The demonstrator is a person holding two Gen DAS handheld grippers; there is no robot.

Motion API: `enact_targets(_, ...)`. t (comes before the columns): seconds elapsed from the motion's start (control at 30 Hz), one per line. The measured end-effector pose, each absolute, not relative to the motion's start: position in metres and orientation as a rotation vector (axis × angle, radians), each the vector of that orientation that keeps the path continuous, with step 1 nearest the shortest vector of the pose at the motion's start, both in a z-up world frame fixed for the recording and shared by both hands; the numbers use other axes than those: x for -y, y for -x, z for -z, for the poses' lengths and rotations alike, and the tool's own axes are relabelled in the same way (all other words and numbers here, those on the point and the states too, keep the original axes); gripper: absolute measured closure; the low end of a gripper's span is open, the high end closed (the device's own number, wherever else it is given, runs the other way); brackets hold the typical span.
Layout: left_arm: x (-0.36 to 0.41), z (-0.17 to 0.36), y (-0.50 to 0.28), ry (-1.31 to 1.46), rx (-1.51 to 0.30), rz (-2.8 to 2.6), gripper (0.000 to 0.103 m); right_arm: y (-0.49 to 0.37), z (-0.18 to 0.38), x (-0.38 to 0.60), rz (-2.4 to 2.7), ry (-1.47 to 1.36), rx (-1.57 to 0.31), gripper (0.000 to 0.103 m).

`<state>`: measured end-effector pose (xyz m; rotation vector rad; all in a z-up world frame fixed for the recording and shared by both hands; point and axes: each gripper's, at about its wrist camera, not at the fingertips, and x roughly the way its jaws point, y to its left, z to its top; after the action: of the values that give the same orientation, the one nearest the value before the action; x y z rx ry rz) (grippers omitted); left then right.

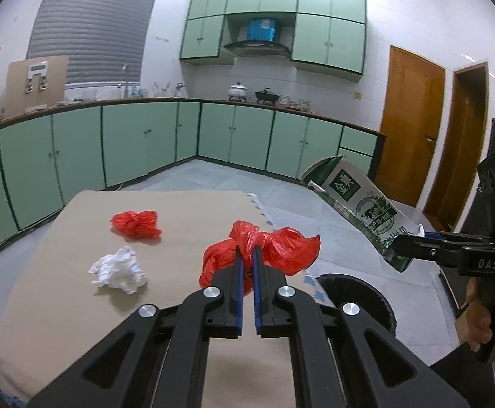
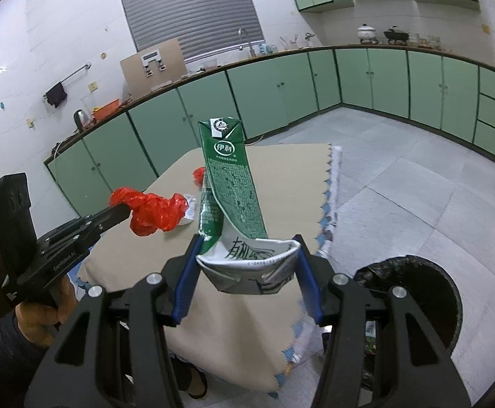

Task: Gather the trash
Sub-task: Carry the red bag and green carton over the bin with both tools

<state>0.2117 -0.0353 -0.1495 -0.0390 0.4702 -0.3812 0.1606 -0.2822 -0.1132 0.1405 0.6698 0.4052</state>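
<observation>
The left claw is pinching a red plastic bag between nearly closed jaws above the desk, while the right claw is gripping a crushed green milk carton sticking up beyond it, the black-lined bin sitting to its right, crumpled white paper and a second red bag lying farther left.

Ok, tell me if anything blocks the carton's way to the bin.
Nothing visible does. The right tongs hold the green carton above the table edge, and the black-lined bin sits open on the floor just right of it.
</observation>
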Motion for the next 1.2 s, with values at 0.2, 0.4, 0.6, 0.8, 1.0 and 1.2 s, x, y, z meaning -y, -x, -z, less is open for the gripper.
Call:
enact_targets(0.2, 0.077, 0.148, -0.218, 0.005, -0.47, 0.451, 0.098, -0.154, 0.121, 0.314, -0.348, -0.156, -0.672, 0.052)
enact_targets(0.4, 0.126, 0.158, -0.23, -0.022, -0.49, 0.528, 0.098, -0.152, 0.137, 0.353, -0.268, -0.186, -0.68, 0.052)
enact_targets(0.6, 0.177, 0.179, -0.25, -0.041, -0.54, 0.605, 0.098, -0.151, 0.166, 0.399, -0.172, -0.239, -0.711, 0.052)
enact_targets(0.8, 0.225, 0.206, -0.273, -0.072, -0.601, 0.664, 0.098, -0.156, 0.21, 0.444, -0.069, -0.297, -0.762, 0.052)
enact_targets(1.0, 0.277, 0.236, -0.296, -0.116, -0.67, 0.71, 0.098, -0.166, 0.251, 0.472, 0.024, -0.329, -0.811, 0.052)
enact_targets(1.2, 0.326, 0.273, -0.319, -0.175, -0.765, 0.734, 0.098, -0.185, 0.287, 0.493, 0.105, -0.339, -0.876, 0.052)
